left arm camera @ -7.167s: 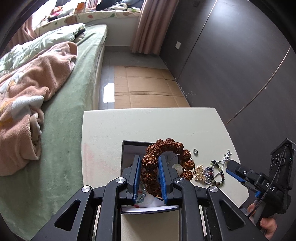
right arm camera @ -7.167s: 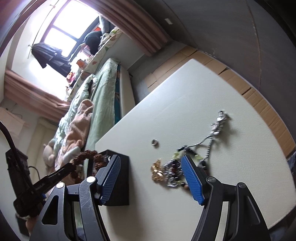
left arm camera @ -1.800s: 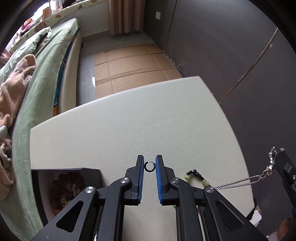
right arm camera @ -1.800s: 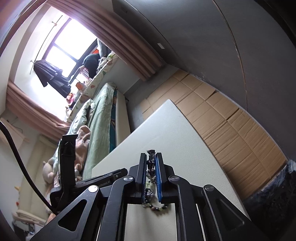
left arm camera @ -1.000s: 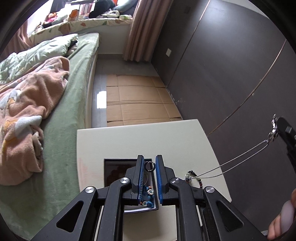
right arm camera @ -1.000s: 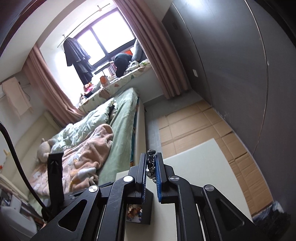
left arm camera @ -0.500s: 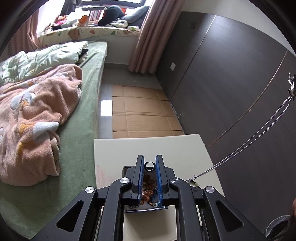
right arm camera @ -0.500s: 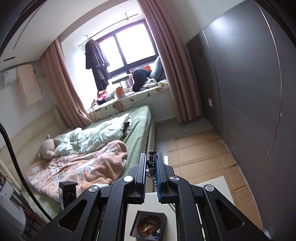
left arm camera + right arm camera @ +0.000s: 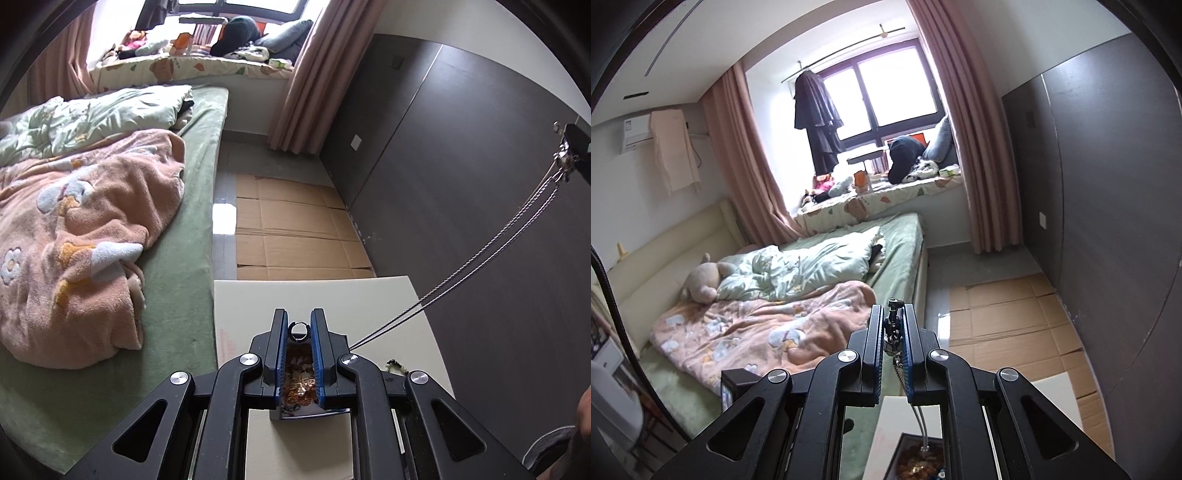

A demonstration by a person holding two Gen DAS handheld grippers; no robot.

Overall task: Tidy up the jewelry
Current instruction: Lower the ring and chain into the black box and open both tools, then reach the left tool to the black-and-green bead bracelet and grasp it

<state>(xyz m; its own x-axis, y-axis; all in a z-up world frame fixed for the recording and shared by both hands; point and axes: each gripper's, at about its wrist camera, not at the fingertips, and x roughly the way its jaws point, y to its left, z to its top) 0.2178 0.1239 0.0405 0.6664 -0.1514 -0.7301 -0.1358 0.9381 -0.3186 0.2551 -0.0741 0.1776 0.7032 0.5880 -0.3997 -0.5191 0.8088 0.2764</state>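
While the ring (image 9: 299, 329) sits pinched upright between the blue pads of the left gripper (image 9: 299, 332), which is closed to the ring's width, it hangs directly above the open black box (image 9: 309, 412). That box rests on the cream table (image 9: 332, 299) and holds brown beads and a gold piece, seen through the gap between the pads. Right gripper (image 9: 894, 325) is closed nearly fully on the clasp end of the necklace (image 9: 893, 326), held high; from the left wrist view the doubled silver chain (image 9: 480, 264) runs taut and slanted from that gripper, at the upper right edge, down toward the box, its lower end hidden behind the left gripper. From the right wrist view the chain drops from the pads into the box (image 9: 919, 459) below. Small green and dark beads (image 9: 396, 366) lie on the table just right of the box. Beyond the table: a green bed (image 9: 184, 280) with a pink blanket (image 9: 81, 236), cardboard (image 9: 295, 236) on the floor, and a dark wall (image 9: 461, 206).
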